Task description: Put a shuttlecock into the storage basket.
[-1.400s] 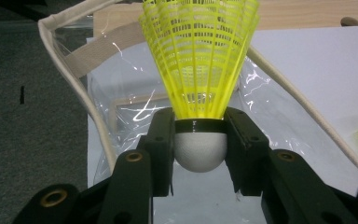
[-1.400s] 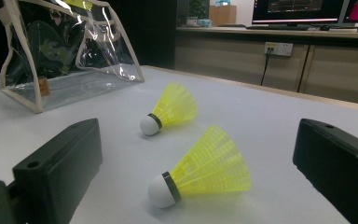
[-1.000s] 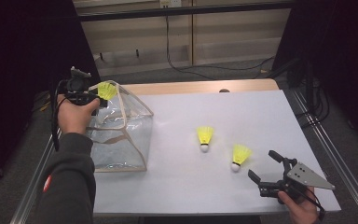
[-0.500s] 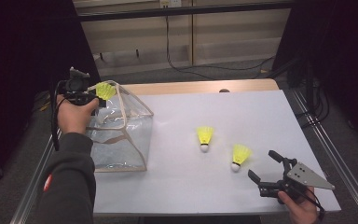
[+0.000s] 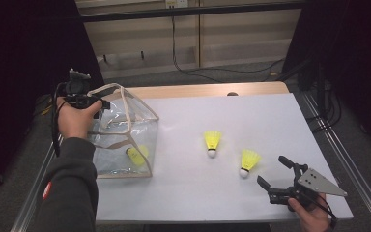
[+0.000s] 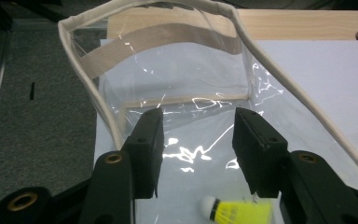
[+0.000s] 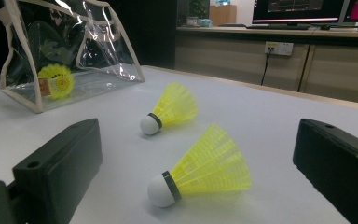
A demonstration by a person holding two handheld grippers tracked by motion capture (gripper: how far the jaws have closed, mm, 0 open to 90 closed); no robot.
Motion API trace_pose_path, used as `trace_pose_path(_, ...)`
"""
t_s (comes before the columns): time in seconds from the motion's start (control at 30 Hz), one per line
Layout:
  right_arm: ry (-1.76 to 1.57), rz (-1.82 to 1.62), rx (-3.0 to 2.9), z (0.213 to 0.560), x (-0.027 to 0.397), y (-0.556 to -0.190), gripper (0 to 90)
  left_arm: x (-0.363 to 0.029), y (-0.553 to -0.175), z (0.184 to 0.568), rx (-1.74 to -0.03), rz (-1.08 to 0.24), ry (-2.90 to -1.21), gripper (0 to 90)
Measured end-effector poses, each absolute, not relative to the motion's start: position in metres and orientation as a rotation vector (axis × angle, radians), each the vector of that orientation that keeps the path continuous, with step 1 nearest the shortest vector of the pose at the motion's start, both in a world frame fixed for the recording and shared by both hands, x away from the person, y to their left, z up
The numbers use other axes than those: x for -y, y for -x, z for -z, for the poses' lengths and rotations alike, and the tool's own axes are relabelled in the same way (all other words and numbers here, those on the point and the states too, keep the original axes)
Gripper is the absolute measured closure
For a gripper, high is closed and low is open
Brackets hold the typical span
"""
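My left gripper [image 5: 89, 99] hovers over the mouth of a clear bag with white trim [image 5: 125, 92]. Its jaws have just been opening and stand apart with nothing between them [image 6: 198, 122]. A yellow shuttlecock [image 5: 136, 154] lies on the bag's bottom, below the jaws [image 6: 237, 212], and shows through the bag's side [image 7: 56, 80]. Two more yellow shuttlecocks lie on the white table: one mid-table [image 5: 212, 141] and one nearer the front right [image 5: 248, 161]. My right gripper [image 5: 272, 170] rests open near the front right edge, pointing at the nearer shuttlecock [image 7: 203, 168], apart from it.
The bag [image 7: 23, 100] stands at the table's left edge, with floor beyond it. A wooden strip [image 5: 212, 90] runs along the table's far edge. Metal rails [image 5: 340, 159] flank the table. Cables and cabinets [image 5: 198, 43] lie behind.
The shuttlecock held by my left gripper at the bag's mouth has dropped to the bag's bottom. The left jaws have opened. The right gripper has not moved.
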State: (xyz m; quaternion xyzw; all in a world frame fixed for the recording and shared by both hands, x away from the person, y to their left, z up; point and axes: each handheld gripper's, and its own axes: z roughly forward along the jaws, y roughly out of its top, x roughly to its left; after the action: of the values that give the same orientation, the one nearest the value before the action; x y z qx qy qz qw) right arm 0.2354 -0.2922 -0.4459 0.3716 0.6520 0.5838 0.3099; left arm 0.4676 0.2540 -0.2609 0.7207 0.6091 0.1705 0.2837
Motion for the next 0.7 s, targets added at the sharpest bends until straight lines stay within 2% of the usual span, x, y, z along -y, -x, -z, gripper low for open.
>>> trace_pose_path(0.7, -0.976, -1.539, -1.724, 0.445, 0.292, -0.235, 1.1, -0.231, -0.452, 0.233, -1.454, -0.342, -1.959, 37.3)
